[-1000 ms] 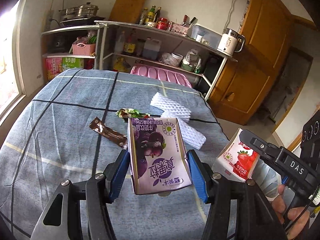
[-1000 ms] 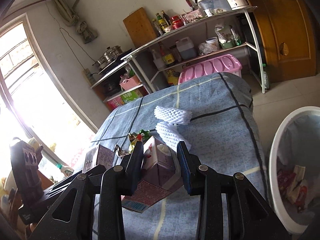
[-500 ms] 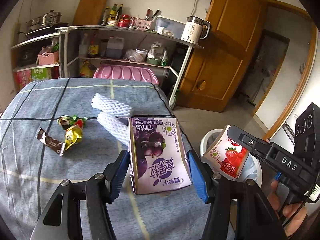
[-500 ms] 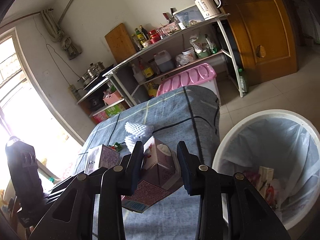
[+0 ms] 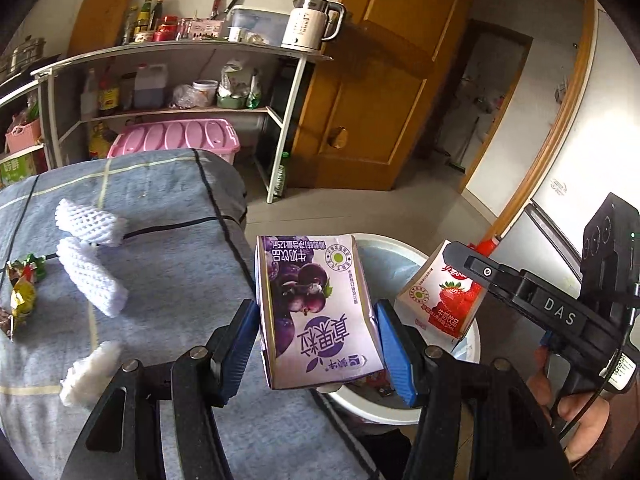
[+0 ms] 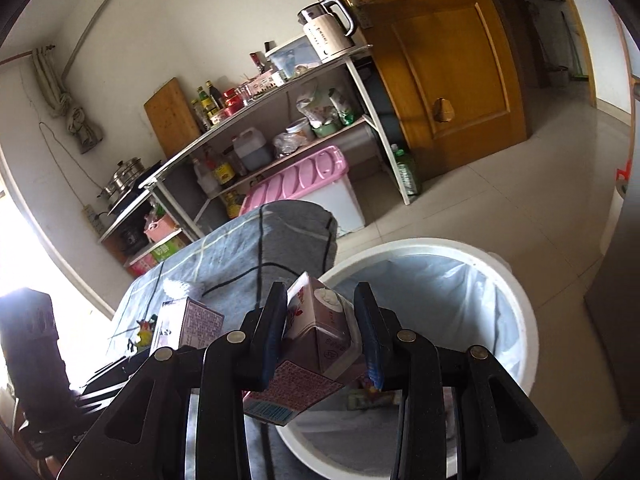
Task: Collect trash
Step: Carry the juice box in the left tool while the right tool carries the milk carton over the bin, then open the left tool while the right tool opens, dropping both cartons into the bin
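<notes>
Cartons in both grippers. Left gripper [image 5: 316, 344] jaws clamp purple milk carton [image 5: 316, 312] by side panels; right gripper [image 6: 320, 336] jaws clamp strawberry carton [image 6: 320, 340], above white bin [image 6: 516, 292] beside bench [image 5: 168, 264]. Likely light, thin-walled, crushable; grip flat sides gently.

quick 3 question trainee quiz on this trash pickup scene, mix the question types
1. True or false: both grippers hold cartons.
2. Which carton does the left gripper hold? A purple carton B strawberry carton
3. How many white foam sleeves lie on the table?

Key: 1 true: the right gripper grips the strawberry carton over the white bin. 2 A. 3 three.
</notes>
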